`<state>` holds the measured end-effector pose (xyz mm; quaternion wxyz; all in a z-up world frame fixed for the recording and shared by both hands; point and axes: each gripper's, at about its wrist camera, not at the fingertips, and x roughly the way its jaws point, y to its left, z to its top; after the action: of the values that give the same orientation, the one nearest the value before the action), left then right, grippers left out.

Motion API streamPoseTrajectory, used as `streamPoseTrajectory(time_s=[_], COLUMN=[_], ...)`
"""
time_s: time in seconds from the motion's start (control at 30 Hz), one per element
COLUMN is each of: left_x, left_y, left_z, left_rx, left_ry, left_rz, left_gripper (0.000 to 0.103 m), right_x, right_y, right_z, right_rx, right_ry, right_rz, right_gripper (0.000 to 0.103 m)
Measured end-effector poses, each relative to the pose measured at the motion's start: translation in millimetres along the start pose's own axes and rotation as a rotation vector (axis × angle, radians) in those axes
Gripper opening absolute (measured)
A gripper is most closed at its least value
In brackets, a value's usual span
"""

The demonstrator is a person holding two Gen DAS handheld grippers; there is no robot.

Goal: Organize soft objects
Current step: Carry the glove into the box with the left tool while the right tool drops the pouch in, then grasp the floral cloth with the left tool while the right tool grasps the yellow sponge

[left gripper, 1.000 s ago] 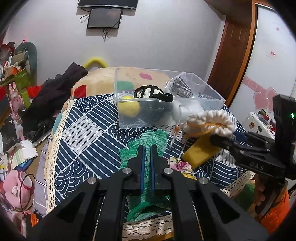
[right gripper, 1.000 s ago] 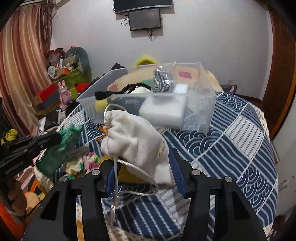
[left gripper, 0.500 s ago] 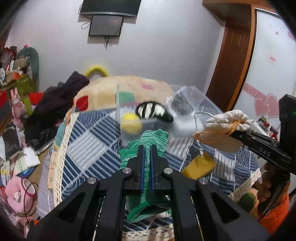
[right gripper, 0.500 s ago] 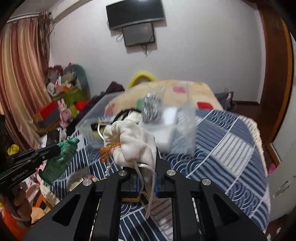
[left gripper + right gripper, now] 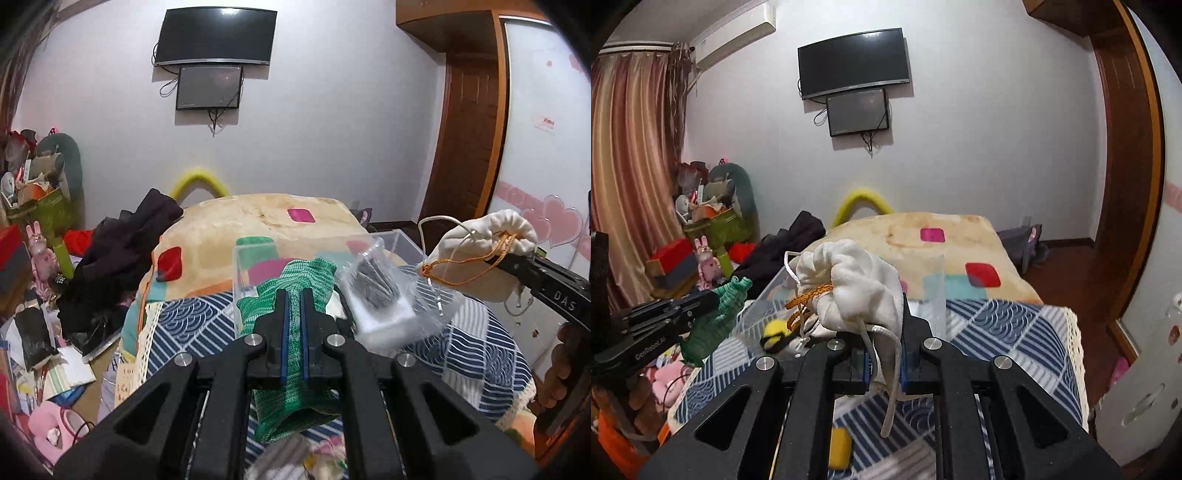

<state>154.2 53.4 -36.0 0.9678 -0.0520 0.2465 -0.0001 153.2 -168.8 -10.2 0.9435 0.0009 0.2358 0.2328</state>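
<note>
Between right gripper [image 5: 883, 363], white pouch [image 5: 857, 291]

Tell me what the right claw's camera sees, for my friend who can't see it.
The right claw is shut on a white cloth drawstring pouch, held above a clear plastic storage bin on a bed with a blue patterned cover. At left, the left claw grips a green knitted cloth.

The box [image 5: 255, 280] sits on the bed [image 5: 476, 343], in front of the blanket [image 5: 258, 218]. The left tool [image 5: 291, 325] holds the knit cloth [image 5: 291, 365] just before the box. At 3 o'clock from it, the right tool [image 5: 517, 264] holds the bag [image 5: 480, 240] up above the bed. A small packet [image 5: 376, 288] seems to sit in the box, though it is blurry. The dark clothes [image 5: 122, 251] lie at 9 o'clock.
</note>
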Motion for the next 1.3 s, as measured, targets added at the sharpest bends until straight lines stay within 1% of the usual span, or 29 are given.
streamPoseTrajectory(time_s=[0.1,0.2,0.23,0.3,0.4,0.53,0.57,0.6,0.63,0.67,0.7,0.83,0.87,0.9,0.97,1.03,1.07,1.13,1.17,1.23,1.3], left_x=[17.0,35.5,41.9,58.0,79.7,99.9,102.0,102.2,100.6,97.9,95.0,82.8,80.9,77.2,67.4,56.6,50.5,36.0,30.2,16.4,5.5], left_y=[2.1,3.2,3.2,3.6,3.3,-2.3,-4.3,-6.5,-8.5,-11.0,-13.4,-16.1,-16.0,-15.5,-15.1,-16.3,-16.5,-17.8,-18.8,-19.5,-18.9], left_z=[9.6,13.9,14.4,15.0,11.0,1.3,-1.3,-3.7,-5.3,-7.2,-8.8,-12.5,-12.4,-12.2,-11.4,-10.7,-10.4,-10.2,-10.3,-11.3,-13.7], left_rx=[0.003,0.006,0.007,0.004,0.001,0.021,0.028,0.035,0.042,0.054,0.065,0.07,0.066,0.06,0.053,0.052,0.053,0.059,0.061,0.064,0.061], left_ry=[0.005,0.015,0.022,0.046,0.091,0.145,0.154,0.159,0.155,0.15,0.147,0.146,0.147,0.147,0.14,0.125,0.115,0.092,0.084,0.065,0.054], left_rz=[0.011,0.02,0.023,0.019,0.001,-0.003,-0.009,-0.012,-0.009,-0.002,0.001,-0.007,-0.01,-0.016,-0.022,-0.02,-0.018,-0.014,-0.012,-0.003,0.004], left_gripper=[0.004,0.004,0.004,0.004,0.004,0.004,0.005,0.006,0.009,0.011,0.014,0.023,0.024,0.027,0.036,0.049,0.052,0.065,0.069,0.087,0.093], right_x=[14.9,34.2,43.4,54.2,68.5,74.8,74.9,73.8,71.2,67.1,62.0,44.9,42.9,39.4,30.1,19.9,18.6,8.5,7.4,1.5,0.2], right_y=[2.5,9.5,12.1,13.9,14.6,12.6,11.2,9.7,8.4,6.5,5.0,0.7,-0.7,-1.2,-1.9,-1.7,-0.1,2.0,4.1,7.2,11.1], right_z=[6.8,6.5,4.0,-0.2,-12.0,-23.0,-24.8,-25.8,-26.8,-27.4,-27.5,-24.3,-23.7,-23.0,-21.5,-20.3,-19.9,-20.8,-21.8,-24.7,-27.9], right_rx=[-0.007,-0.041,-0.06,-0.08,-0.093,-0.103,-0.108,-0.108,-0.104,-0.098,-0.096,-0.086,-0.082,-0.078,-0.067,-0.057,-0.055,-0.047,-0.043,-0.039,-0.043], right_ry=[-0.004,0.009,0.023,0.047,0.109,0.179,0.195,0.206,0.213,0.21,0.202,0.195,0.191,0.183,0.165,0.152,0.147,0.131,0.126,0.121,0.124], right_rz=[-0.012,-0.063,-0.09,-0.115,-0.114,-0.098,-0.092,-0.088,-0.084,-0.078,-0.077,-0.049,-0.044,-0.038,-0.023,-0.008,-0.004,0.009,0.015,0.03,0.04], right_gripper=[0.009,0.009,0.009,0.009,0.01,0.01,0.015,0.026,0.032,0.043,0.049,0.053,0.057,0.062,0.067,0.07,0.073,0.078,0.08,0.083,0.084])
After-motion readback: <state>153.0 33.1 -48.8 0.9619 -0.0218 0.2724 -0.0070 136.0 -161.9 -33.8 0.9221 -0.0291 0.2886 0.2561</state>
